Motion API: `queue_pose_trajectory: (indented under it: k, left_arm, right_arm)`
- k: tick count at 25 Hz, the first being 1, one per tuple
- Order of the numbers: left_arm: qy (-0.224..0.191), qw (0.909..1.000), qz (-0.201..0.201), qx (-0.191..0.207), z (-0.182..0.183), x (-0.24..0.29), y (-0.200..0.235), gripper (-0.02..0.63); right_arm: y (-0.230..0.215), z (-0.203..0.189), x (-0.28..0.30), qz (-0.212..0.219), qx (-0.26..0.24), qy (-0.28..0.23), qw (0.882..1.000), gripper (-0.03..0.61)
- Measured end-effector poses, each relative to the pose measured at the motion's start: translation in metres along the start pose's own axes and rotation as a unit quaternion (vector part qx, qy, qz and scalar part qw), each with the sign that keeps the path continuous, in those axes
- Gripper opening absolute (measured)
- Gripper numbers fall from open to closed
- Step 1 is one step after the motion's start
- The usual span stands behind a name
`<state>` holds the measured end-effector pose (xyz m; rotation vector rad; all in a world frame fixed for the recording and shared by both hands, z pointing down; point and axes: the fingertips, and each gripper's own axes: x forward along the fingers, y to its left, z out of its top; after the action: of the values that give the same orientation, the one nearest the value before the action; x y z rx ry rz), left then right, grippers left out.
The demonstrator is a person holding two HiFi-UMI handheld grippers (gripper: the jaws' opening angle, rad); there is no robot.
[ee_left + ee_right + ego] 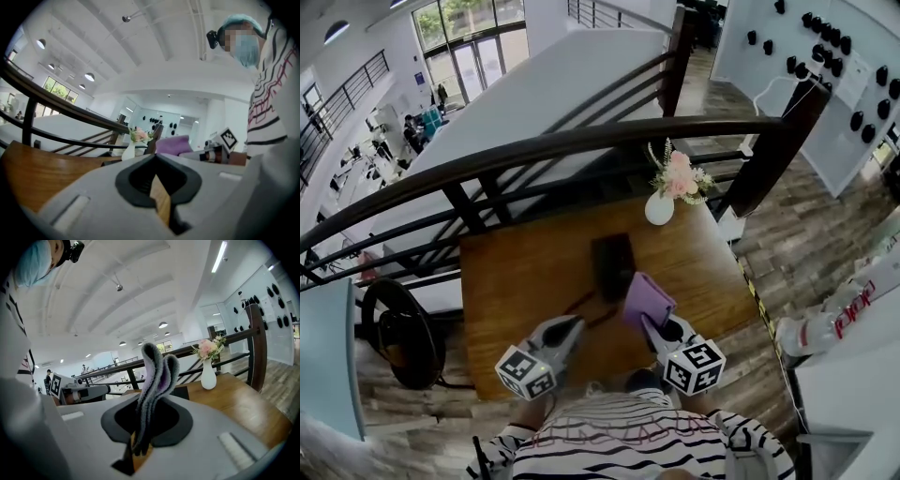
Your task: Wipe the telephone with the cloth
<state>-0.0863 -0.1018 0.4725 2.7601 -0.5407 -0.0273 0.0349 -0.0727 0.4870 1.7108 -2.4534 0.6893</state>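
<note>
The dark telephone (614,265) lies flat in the middle of the wooden table (516,281). Just right of its near end, the folded purple cloth (647,298) sticks up from my right gripper (648,322), which is shut on it. In the right gripper view the cloth (157,376) stands upright out of the closed jaws, and the telephone (182,392) shows behind it. My left gripper (577,323) hovers near the table's front edge, left of the phone's near end. Its jaws meet with nothing between them (155,158). The cloth (172,144) also shows in the left gripper view.
A white vase of pink flowers (660,206) stands at the table's far edge, beyond the phone. A dark curved railing (581,141) runs behind the table. A round black stool (398,333) stands to the left of it. A white counter (853,375) lies to the right.
</note>
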Motion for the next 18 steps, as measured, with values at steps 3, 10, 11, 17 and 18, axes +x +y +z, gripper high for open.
queue_pose_trajectory:
  k: [3,10,11,17,18]
  left_arm:
    - [-0.003,1.0,0.008,-0.004,-0.001,0.003,0.01,0.002]
    - [-0.025,0.999,0.038,-0.004,0.01,0.02,0.023,0.002]
    - [-0.027,0.9987,0.043,-0.003,0.01,0.023,0.025,0.002]
    - [-0.039,0.9964,0.076,-0.004,0.012,0.039,0.038,0.002]
    - [-0.04,0.9959,0.081,-0.006,0.012,0.04,0.04,0.002]
  right_arm:
    - [-0.005,0.001,0.013,0.005,0.0,0.004,1.0,0.037]
    - [-0.018,0.015,0.041,0.043,-0.021,0.019,0.999,0.037]
    - [-0.021,0.016,0.045,0.046,-0.023,0.021,0.998,0.037]
    - [-0.049,0.022,0.07,0.064,-0.032,0.037,0.997,0.037]
    - [-0.052,0.023,0.075,0.068,-0.033,0.041,0.996,0.037]
